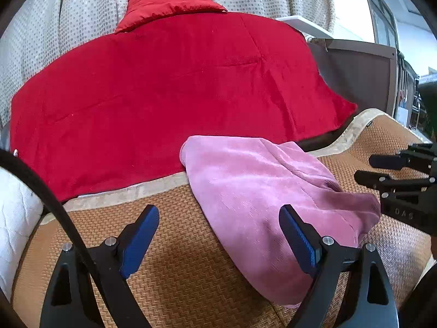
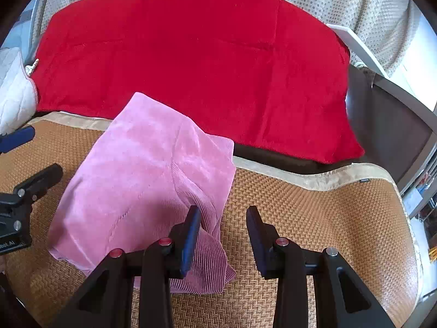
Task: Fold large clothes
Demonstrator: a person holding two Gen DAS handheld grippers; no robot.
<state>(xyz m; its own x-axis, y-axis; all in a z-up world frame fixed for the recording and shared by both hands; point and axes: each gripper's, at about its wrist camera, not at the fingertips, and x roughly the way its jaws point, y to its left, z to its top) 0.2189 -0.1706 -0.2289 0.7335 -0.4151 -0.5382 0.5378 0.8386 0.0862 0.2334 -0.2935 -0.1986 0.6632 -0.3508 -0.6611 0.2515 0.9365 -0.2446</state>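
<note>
The pink garment (image 2: 142, 180) lies in a compact folded bundle on the woven mat (image 2: 314, 213), its far edge overlapping the red blanket (image 2: 191, 63). My left hand-held gripper (image 1: 218, 235) and right hand-held gripper (image 2: 222, 235) both hover released, grasping nothing. I judge the fold nearly done; next I'd pinch the ribbed near edge and square it.

pink garment (image 2: 142, 180): 1 | red blanket (image 1: 169, 87): 1 | woven mat (image 2: 314, 218): 1 | tongs: 2
</note>
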